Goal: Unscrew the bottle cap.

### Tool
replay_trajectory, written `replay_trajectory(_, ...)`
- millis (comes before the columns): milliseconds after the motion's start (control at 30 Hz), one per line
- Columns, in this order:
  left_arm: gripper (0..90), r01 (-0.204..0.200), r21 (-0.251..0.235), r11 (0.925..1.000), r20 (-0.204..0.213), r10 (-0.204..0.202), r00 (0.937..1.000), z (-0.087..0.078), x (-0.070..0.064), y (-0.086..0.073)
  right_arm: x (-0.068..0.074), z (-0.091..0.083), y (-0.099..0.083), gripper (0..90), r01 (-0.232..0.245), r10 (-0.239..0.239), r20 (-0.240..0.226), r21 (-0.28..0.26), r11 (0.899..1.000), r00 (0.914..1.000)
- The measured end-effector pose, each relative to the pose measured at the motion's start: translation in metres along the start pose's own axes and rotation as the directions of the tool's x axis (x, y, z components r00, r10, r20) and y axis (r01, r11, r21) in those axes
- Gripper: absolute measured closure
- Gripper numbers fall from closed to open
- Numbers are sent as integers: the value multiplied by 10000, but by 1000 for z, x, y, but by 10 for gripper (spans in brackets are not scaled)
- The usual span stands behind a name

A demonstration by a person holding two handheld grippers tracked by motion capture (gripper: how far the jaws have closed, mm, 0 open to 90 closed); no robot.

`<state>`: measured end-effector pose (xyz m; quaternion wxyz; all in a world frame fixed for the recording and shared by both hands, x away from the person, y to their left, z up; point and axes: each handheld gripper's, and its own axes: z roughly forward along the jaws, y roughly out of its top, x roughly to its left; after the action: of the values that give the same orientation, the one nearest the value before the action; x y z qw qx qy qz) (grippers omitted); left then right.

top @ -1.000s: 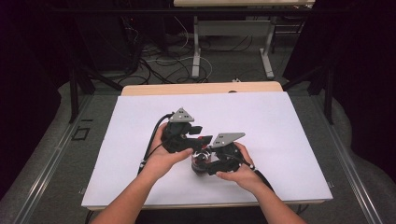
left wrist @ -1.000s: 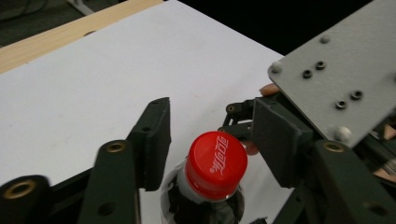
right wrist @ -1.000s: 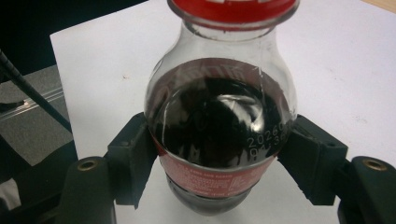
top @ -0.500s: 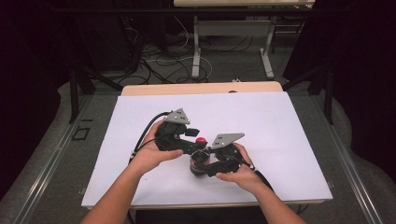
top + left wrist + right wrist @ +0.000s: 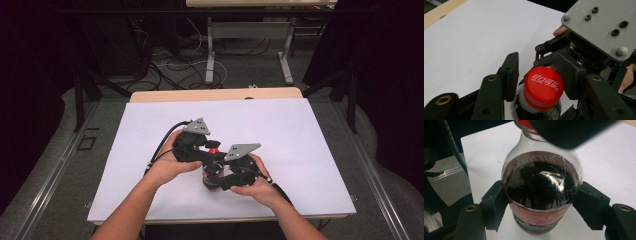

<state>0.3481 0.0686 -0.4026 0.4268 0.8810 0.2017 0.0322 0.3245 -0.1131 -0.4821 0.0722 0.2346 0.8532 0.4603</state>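
We see both forearms angled inward over the white table (image 5: pixel 310 150). The right gripper (image 5: pixel 541 202) clamps the cola bottle (image 5: pixel 541 192) at its body; the left gripper (image 5: pixel 540 82) straddles its red cap (image 5: pixel 543 87), jaws slightly apart.

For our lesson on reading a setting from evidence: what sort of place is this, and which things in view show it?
Probably a lab or recording workspace, not a home. A table covered in plain white sheet stands among dark curtains, loose cables trail over the floor behind, and a person works a cola bottle with two hand-held grippers.
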Motion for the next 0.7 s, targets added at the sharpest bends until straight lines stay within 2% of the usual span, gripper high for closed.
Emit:
replay_trajectory(33,597,121,-98,9999,-48,-121,9999,1,-2,0,0,0,0,313,-4,4,-22,0,10000,10000)
replay_trajectory(100,603,169,-105,9998,-271,-172,9995,2,-4,1,0,0,0,313,-19,19,18,-70,10000,10000)
replay_trajectory(200,607,534,-209,9984,-724,-548,9959,3,-8,2,-1,0,0,313,-118,121,180,-126,9999,9998)
replay_trajectory(233,608,653,-414,9970,-1022,-693,9923,5,-10,1,-1,0,0,313,-107,110,226,-121,9999,9997)
replay_trajectory(267,608,861,-278,9959,-1156,-888,9893,4,-12,2,-1,0,0,313,-143,146,279,-136,9998,9995)
replay_trajectory(333,610,1115,-548,9923,-1736,-1194,9775,7,-16,2,-2,0,0,313,-219,225,366,-167,9996,9991)
replay_trajectory(400,610,1070,-611,9924,-2242,-1181,9674,8,-20,3,-2,-1,0,313,-208,212,370,-122,9997,9991)
replay_trajectory(433,610,1057,-575,9927,-2365,-1164,9646,8,-22,4,-2,-1,0,313,-229,235,418,-156,9996,9989)
replay_trajectory(500,609,1160,-556,9917,-2444,-1261,9614,8,-24,4,-2,-1,0,313,-176,184,499,-179,9997,9986)
replay_trajectory(600,607,1254,-628,9901,-2252,-1365,9647,8,-22,4,-2,-1,0,313,-236,246,476,-227,9995,9986)
replay_trajectory(667,573,1368,-670,9883,-2013,-1477,9683,7,-21,4,-2,-2,0,313,-249,259,449,-226,9994,9987)
replay_trajectory(700,547,1405,-754,9872,-1985,-1530,9681,6,-20,4,-2,-1,0,313,-217,227,450,-211,9995,9987)
